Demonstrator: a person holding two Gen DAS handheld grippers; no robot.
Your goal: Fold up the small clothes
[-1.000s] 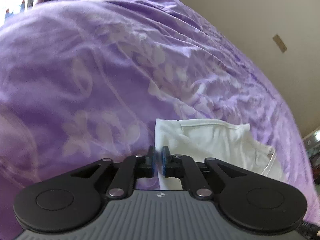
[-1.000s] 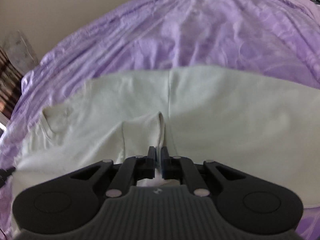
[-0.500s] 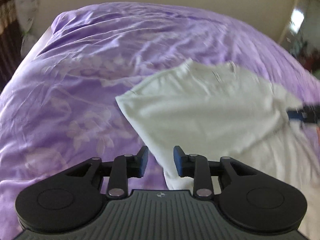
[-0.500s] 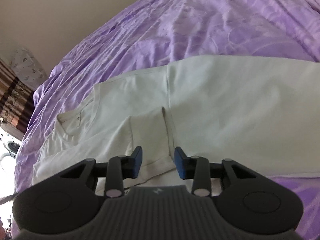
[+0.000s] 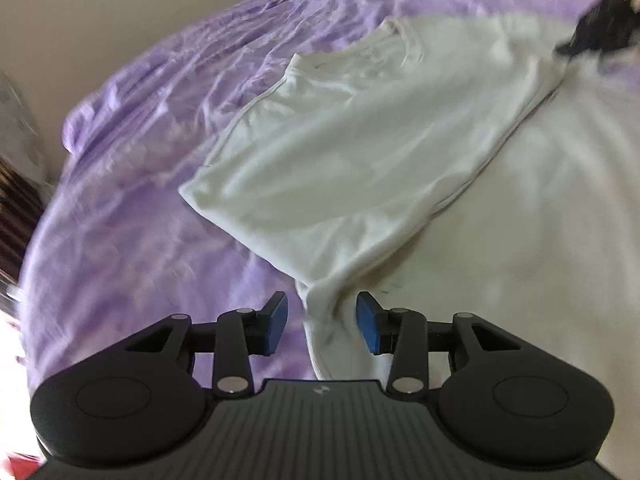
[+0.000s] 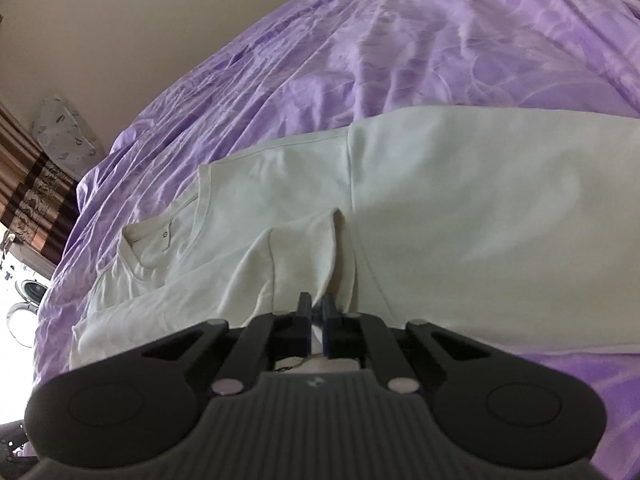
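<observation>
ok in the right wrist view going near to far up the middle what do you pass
right claw shut on a fold of the white t-shirt → the flat shirt body → purple bedsheet → beige wall

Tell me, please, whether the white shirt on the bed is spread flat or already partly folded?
Partly folded: on the white shirt, one side flap lies doubled over the body, and a sleeve is tucked inward.

Left gripper, right gripper: black linkages, blue pads, silver rivets, ribbed grey housing.
</observation>
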